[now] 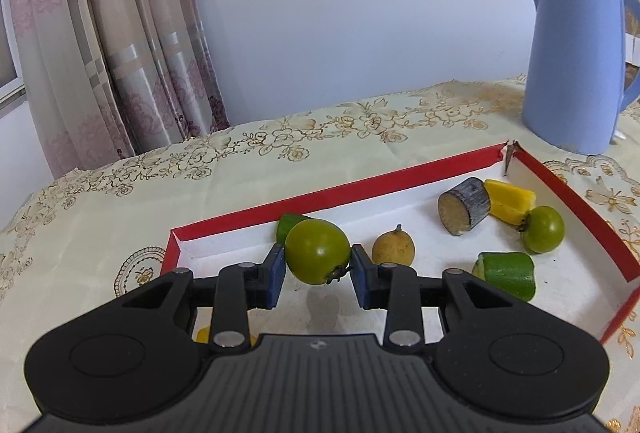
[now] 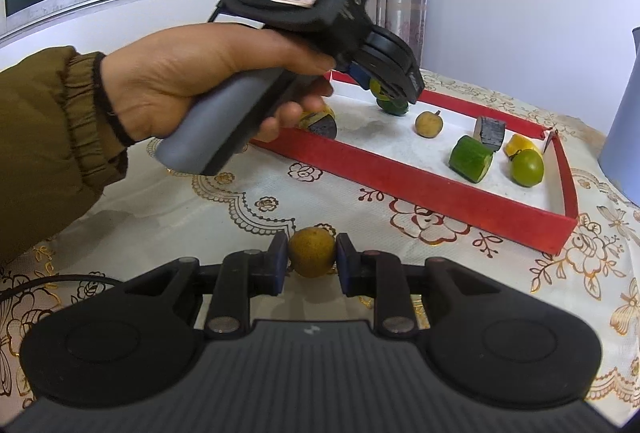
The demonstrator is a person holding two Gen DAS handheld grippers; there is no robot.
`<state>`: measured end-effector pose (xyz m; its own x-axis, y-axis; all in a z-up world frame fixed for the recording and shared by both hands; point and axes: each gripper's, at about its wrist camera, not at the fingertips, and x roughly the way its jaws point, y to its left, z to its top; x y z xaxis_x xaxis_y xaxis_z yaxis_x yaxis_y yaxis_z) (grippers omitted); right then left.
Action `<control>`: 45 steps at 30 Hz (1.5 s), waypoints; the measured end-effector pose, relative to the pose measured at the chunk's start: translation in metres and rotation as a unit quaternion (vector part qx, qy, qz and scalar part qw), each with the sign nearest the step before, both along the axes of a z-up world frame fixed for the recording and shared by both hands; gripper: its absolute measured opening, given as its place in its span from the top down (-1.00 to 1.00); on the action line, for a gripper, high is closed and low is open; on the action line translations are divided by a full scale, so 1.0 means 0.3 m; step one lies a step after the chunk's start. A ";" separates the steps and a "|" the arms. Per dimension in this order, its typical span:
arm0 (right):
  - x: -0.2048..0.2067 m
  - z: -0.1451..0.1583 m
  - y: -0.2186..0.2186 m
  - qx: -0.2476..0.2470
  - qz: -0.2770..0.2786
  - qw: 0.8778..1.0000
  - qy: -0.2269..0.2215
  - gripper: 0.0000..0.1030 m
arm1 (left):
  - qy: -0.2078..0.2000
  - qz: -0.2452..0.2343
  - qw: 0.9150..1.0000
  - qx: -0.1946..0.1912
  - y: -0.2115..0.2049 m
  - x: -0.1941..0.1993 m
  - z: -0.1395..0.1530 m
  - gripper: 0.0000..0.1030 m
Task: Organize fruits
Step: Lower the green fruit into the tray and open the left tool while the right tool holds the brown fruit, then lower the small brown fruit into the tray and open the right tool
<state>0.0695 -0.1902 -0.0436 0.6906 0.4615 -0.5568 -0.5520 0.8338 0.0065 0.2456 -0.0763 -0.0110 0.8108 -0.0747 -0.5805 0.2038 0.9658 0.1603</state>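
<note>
My left gripper [image 1: 318, 267] is shut on a round green fruit [image 1: 318, 251] and holds it above the white floor of the red-walled tray [image 1: 320, 199]. In the tray lie a tan longan [image 1: 393, 248], a dark sugarcane piece [image 1: 464, 206], a yellow piece [image 1: 510, 202], another green fruit [image 1: 543, 229] and a green cucumber chunk [image 1: 506, 273]. My right gripper [image 2: 311, 259] is shut on a brownish-yellow round fruit [image 2: 312, 252] just above the tablecloth, in front of the tray [image 2: 420, 189]. The left gripper [image 2: 386, 89] also shows in the right wrist view.
A blue electric kettle [image 1: 576, 65] stands behind the tray's right corner. A floral tablecloth [image 1: 120, 213] covers the table. A curtain [image 1: 112, 33] hangs at the back left. A hand and sleeve [image 2: 120, 101] reach over the table's left side.
</note>
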 end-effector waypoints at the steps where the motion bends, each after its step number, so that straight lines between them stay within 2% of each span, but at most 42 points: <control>1: 0.000 0.000 0.000 0.000 0.000 1.000 0.000 0.54 | 0.001 0.002 1.000 -0.001 0.000 0.004 -0.002 0.34; 15: -0.008 0.008 0.000 0.000 -0.003 1.000 -0.004 0.54 | 0.006 0.031 1.000 0.003 -0.003 0.035 -0.014 0.31; 18: -0.011 0.009 0.002 0.000 -0.002 1.000 -0.005 0.54 | -0.002 0.037 0.999 0.005 -0.007 0.027 -0.007 0.12; 20: -0.009 0.009 0.000 0.001 -0.003 1.000 -0.004 0.54 | -0.006 0.038 0.999 0.003 -0.007 0.020 0.000 -0.11; 25: -0.003 0.007 -0.003 0.002 -0.003 1.000 -0.003 0.54 | -0.022 0.047 0.999 0.013 0.007 -0.008 0.021 -0.16; 27: 0.000 0.006 -0.008 0.005 -0.005 1.000 -0.002 0.54 | -0.027 0.053 0.998 0.005 0.030 -0.030 0.033 -0.28; 29: 0.003 0.007 -0.016 0.010 -0.008 1.000 -0.001 0.54 | -0.033 0.060 0.998 0.005 0.050 -0.058 0.039 -0.48; 32: 0.006 0.014 -0.034 0.020 -0.017 1.000 -0.006 0.54 | -0.048 0.077 0.996 0.010 0.090 -0.126 0.043 -0.61; 34: 0.011 0.022 -0.052 0.026 -0.029 0.999 -0.009 0.53 | -0.058 0.089 0.994 -0.007 0.139 -0.191 0.048 -0.69; 38: 0.029 0.056 -0.103 0.051 -0.065 0.996 -0.019 0.53 | -0.078 0.125 0.986 -0.075 0.257 -0.287 0.050 -0.87; 41: 0.052 0.098 -0.126 0.051 -0.080 0.995 -0.028 0.53 | -0.086 0.151 0.981 -0.089 0.310 -0.298 0.033 -0.87; 43: 0.077 0.126 -0.130 0.035 -0.089 0.995 -0.039 0.53 | -0.075 0.150 0.982 -0.089 0.328 -0.287 0.022 -0.87; 45: 0.116 0.151 -0.139 0.034 -0.096 0.994 -0.043 0.53 | -0.070 0.148 0.981 -0.106 0.345 -0.283 0.021 -0.87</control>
<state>0.1043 -0.2320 0.0015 0.8137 0.3505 -0.4637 -0.3828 0.9235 0.0263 0.1607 0.0273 -0.0046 0.8860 0.0697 -0.4584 -0.1010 0.9939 -0.0440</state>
